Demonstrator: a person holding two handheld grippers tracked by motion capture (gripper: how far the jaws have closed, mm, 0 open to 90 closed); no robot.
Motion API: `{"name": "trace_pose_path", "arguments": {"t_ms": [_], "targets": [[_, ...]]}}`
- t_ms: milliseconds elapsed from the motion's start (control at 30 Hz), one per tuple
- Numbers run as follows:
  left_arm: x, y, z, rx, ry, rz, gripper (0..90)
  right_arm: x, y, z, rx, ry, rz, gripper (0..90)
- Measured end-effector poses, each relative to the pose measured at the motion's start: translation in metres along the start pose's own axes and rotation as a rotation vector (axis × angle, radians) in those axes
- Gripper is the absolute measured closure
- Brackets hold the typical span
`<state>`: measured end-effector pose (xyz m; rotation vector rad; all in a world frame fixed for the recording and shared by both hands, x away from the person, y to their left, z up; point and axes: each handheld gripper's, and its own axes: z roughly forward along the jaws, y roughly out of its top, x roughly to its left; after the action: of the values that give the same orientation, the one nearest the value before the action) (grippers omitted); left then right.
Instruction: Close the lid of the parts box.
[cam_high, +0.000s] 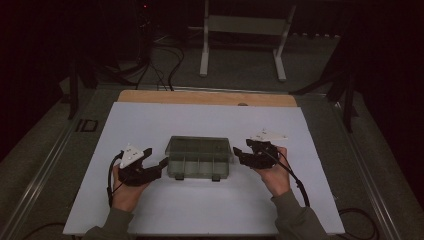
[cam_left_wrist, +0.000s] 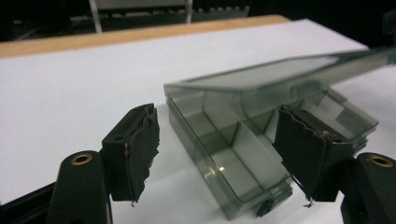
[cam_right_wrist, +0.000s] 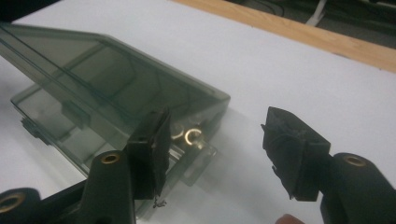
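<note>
Opening step under way: smoky compartment box (cam_high: 199, 158) mid-surface (cam_high: 150, 125), lid (cam_left_wrist: 261, 74) partly raised. Left tool (cam_high: 150, 162) beside box's left end, jaws wide, gripping nothing. Right tool (cam_high: 243, 151) at right end, wide, empty. Next, probably: lifting lid fully back.

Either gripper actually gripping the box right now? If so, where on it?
Neither holds anything. The left gripper has open jaws short of the smoky plastic box, its lid partly raised. The right gripper is open too, one pad beside the box's end, not clamped.
</note>
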<state>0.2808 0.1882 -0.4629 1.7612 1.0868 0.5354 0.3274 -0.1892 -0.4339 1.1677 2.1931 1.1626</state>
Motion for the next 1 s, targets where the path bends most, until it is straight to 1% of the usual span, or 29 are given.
{"name": "trace_pose_path", "arguments": {"t_ms": [100,167,300,367,433,500,600,667,733,900,933,1000], "targets": [[0.001,0.004,-0.005,-0.022,-0.001,-0.008,30.4,0.002,0.002,-0.003,-0.021,0.004,0.002,41.9],[0.001,0.006,-0.007,-0.038,-0.010,-0.019,31.1,0.004,0.004,-0.004,-0.028,0.017,0.004,42.5],[-0.002,0.009,-0.010,-0.063,-0.028,-0.022,38.2,0.008,0.005,-0.003,-0.034,0.038,0.001,45.6],[-0.006,0.011,-0.011,-0.067,-0.035,-0.016,41.4,0.011,0.005,-0.002,-0.033,0.057,0.000,47.6],[-0.008,0.013,-0.012,-0.072,-0.040,-0.011,44.8,0.014,0.005,0.000,-0.033,0.070,-0.006,50.8],[-0.010,0.014,-0.012,-0.078,-0.055,-0.011,47.8,0.018,0.005,0.001,-0.034,0.080,-0.016,54.2],[-0.012,0.016,-0.012,-0.078,-0.066,-0.010,52.0,0.024,0.005,0.003,-0.033,0.097,-0.028,59.6],[-0.014,0.016,-0.011,-0.075,-0.068,-0.002,53.5,0.028,0.004,0.004,-0.034,0.106,-0.040,63.7],[-0.016,0.016,-0.010,-0.072,-0.075,0.003,55.0,0.031,0.003,0.005,-0.033,0.107,-0.057,68.2],[-0.022,0.016,-0.005,-0.048,-0.099,0.016,60.8,0.038,0.002,0.008,-0.031,0.122,-0.071,75.6],[-0.023,0.016,-0.004,-0.047,-0.104,0.018,61.9,0.040,0.002,0.008,-0.031,0.124,-0.074,78.7],[-0.025,0.016,-0.003,-0.046,-0.110,0.020,64.7,0.042,0.001,0.009,-0.033,0.129,-0.078,82.1]]}}
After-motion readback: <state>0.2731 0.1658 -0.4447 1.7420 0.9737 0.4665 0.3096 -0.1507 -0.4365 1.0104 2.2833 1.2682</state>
